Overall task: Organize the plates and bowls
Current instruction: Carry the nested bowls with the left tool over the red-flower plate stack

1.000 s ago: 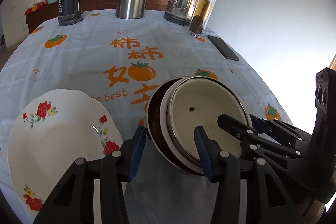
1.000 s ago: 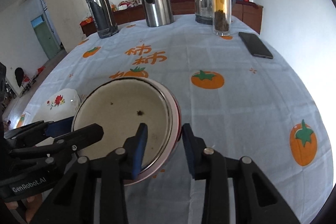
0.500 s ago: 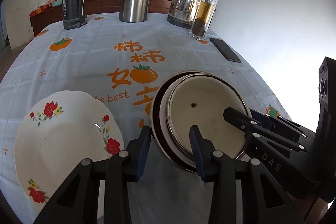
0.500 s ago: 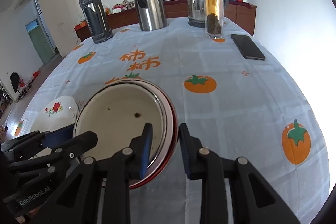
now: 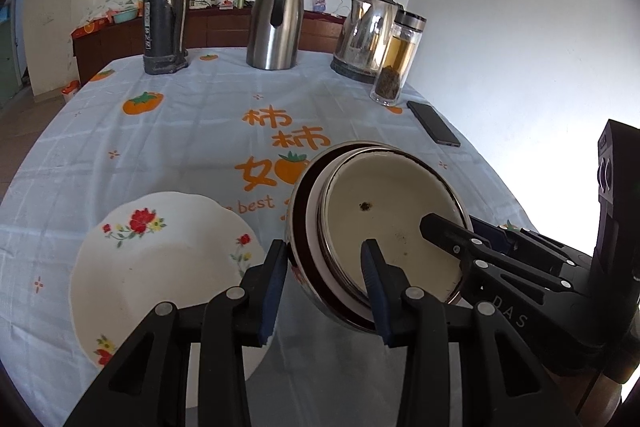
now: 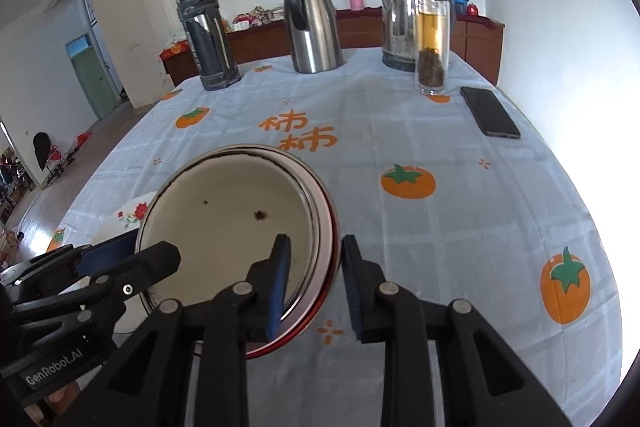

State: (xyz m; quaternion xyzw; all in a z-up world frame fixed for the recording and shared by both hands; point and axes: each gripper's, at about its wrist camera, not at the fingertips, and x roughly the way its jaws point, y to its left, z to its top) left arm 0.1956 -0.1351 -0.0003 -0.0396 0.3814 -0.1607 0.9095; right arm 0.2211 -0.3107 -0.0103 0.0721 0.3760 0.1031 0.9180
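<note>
Tablecloth (image 5: 192,131) | nested bowls (image 5: 384,223) now lifted, tilted | left gripper (image 5: 326,281), right gripper (image 6: 316,275) both clenched tighter on rim

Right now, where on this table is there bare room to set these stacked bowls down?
Bare cloth lies right of the stacked bowls, between them and the phone, and mid-table before the flasks. Crowded: the back row by the kettle, and the near left, taken by the flowered plate.

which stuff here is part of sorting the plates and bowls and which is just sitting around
Part of the job:
- stacked cream enamel bowls with a dark red outer bowl, gripped by both tongs
- white scalloped plate with red flowers

Just lying about:
- dark grey thermos
- steel carafe
- steel electric kettle
- glass tea bottle
- black phone
</note>
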